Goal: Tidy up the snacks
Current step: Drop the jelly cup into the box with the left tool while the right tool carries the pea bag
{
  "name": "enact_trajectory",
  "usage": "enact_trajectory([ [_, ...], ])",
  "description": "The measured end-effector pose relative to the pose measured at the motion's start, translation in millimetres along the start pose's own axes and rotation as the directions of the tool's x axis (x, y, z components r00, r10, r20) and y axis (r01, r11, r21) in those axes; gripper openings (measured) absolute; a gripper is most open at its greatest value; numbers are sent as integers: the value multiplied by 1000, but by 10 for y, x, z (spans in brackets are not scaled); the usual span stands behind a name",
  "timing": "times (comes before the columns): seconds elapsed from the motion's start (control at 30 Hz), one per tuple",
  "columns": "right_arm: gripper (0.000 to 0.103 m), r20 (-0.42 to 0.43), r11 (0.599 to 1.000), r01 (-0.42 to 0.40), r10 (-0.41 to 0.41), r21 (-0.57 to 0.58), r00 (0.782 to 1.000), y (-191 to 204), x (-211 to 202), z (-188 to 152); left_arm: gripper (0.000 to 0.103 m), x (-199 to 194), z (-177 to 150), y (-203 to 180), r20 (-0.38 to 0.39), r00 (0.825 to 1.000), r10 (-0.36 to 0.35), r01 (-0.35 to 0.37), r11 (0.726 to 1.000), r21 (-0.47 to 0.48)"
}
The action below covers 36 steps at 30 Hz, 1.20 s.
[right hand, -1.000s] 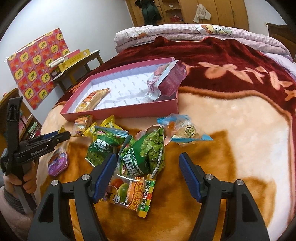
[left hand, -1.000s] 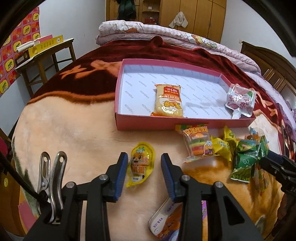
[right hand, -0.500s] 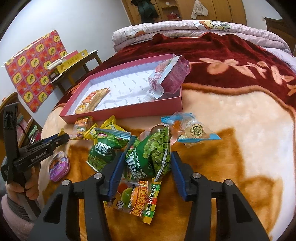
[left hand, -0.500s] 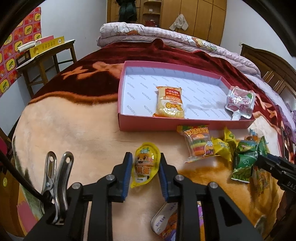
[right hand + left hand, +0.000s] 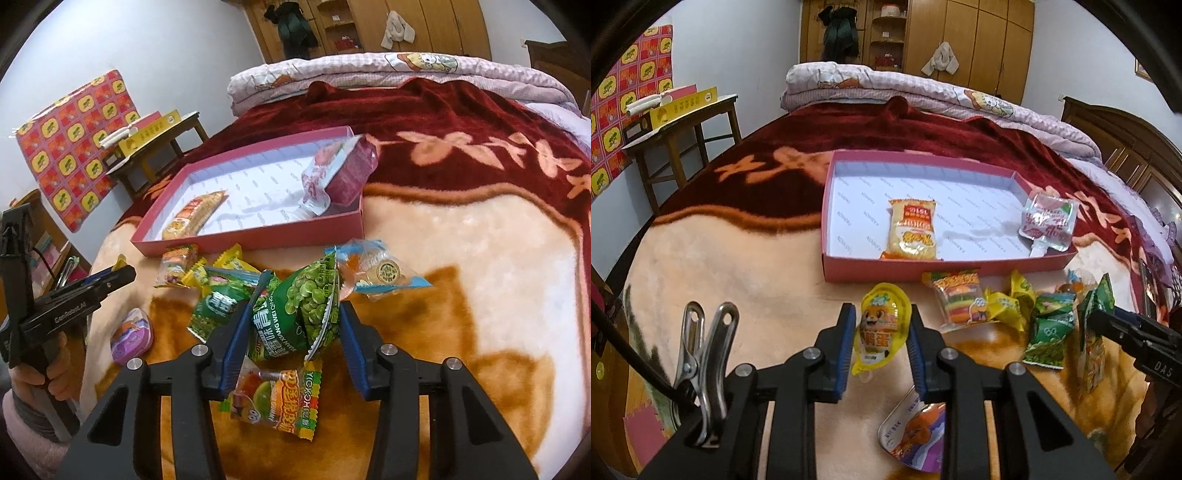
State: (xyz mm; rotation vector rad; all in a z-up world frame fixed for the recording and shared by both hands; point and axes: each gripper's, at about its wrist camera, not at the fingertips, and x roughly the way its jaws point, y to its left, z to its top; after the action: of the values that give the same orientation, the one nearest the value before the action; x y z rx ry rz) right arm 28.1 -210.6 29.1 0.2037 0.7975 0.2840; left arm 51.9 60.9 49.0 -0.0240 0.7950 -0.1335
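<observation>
My left gripper (image 5: 881,332) is shut on a yellow jelly cup with a tiger picture (image 5: 881,326) and holds it just above the blanket. My right gripper (image 5: 291,328) is shut on a green pea packet (image 5: 299,317), lifted off the snack pile. The pink tray (image 5: 923,264) lies ahead and holds an orange cracker packet (image 5: 912,229) and a clear drink pouch (image 5: 1049,225). The tray also shows in the right wrist view (image 5: 251,240).
Loose snacks lie before the tray: a burger gummy pack (image 5: 960,302), yellow candies (image 5: 1008,302), green packets (image 5: 1049,332), a purple cup (image 5: 916,435), a fruit gummy pack (image 5: 280,398) and a blue cookie packet (image 5: 380,273). A wooden table (image 5: 683,122) stands left.
Both grippers closed from open onto their snacks, the left on the yellow jelly cup, the right on the green pea packet, and both lifted slightly.
</observation>
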Motion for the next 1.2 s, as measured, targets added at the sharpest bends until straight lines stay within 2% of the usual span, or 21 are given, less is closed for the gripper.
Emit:
enact_trajectory([
  [0.57, 48, 42, 998, 1, 2, -66, 999, 182, -51, 229, 28, 12, 346, -48, 61, 998, 10, -12, 999, 45],
  [0.87, 48, 57, 996, -4, 9, -94, 998, 267, 23, 393, 28, 215, 548, -38, 57, 998, 20, -24, 998, 59],
  [1.2, 48, 54, 991, 7, 0, -130, 999, 339, 147, 547, 28, 465, 674, 75, 28, 999, 21, -21, 1000, 18],
])
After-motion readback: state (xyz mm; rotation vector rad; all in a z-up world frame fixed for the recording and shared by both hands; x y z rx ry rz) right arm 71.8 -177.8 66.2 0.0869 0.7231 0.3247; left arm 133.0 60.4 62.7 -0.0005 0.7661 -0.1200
